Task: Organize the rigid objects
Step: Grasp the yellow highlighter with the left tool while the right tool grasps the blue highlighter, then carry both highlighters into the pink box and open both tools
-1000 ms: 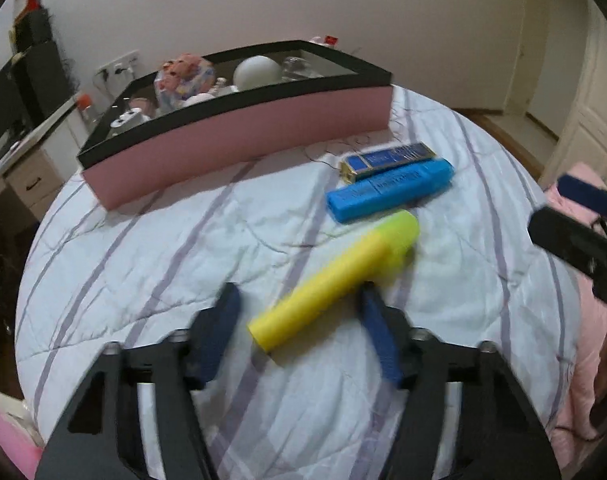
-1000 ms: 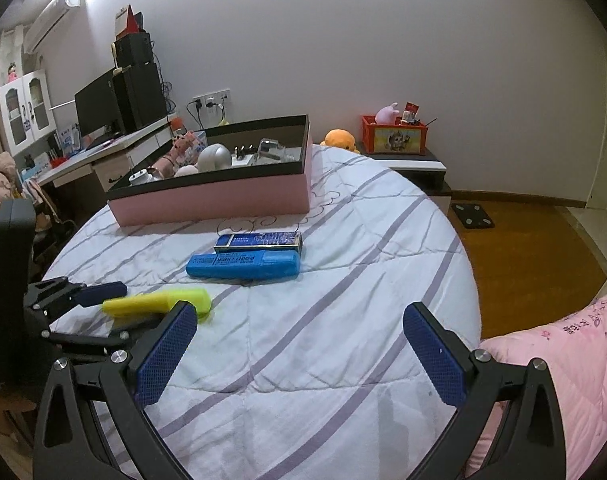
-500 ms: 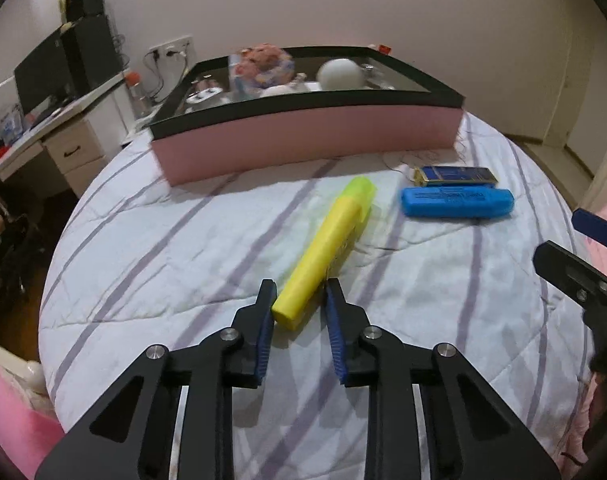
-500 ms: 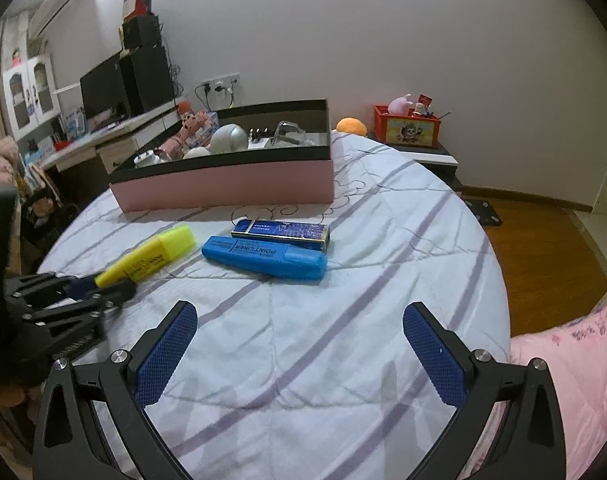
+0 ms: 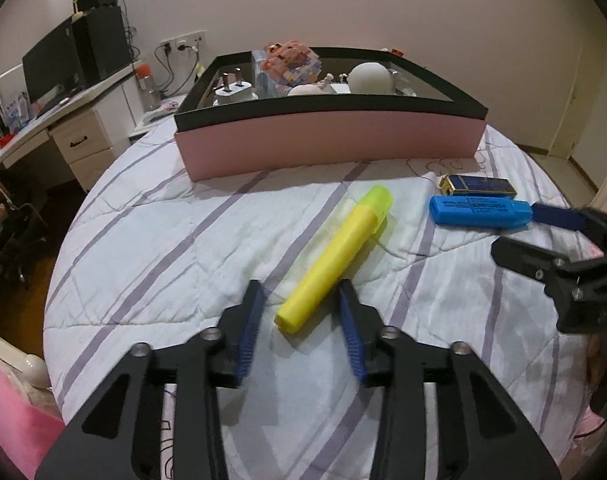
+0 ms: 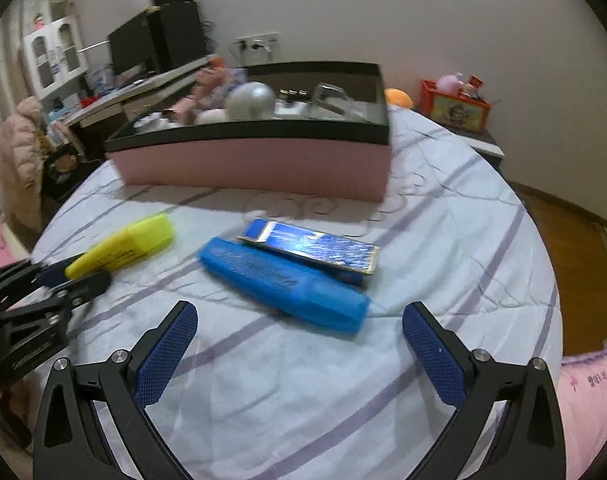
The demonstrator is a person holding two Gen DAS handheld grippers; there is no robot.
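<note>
My left fingers point(image 5: 299, 322) just reopened, loosely straddling yellow marker's point(image 5: 335, 264) near end; its axis runs toward pink box point(image 5: 327, 142). R fingers point(image 6: 299, 354) wide, closing slightly.

a: what's round the bed point(image 5: 151, 248)?
b: a desk point(image 5: 63, 120) with drawers on the left, a dark monitor point(image 5: 47, 64) and speaker point(image 5: 103, 40) on it.
a: and the wall?
b: a socket point(image 5: 183, 42) with cables plugged in (white plate). in the right view, a red box point(image 6: 455, 106) of toys, an orange plush point(image 6: 399, 98), a white cabinet point(image 6: 55, 56), wood floor point(image 6: 575, 248).
</note>
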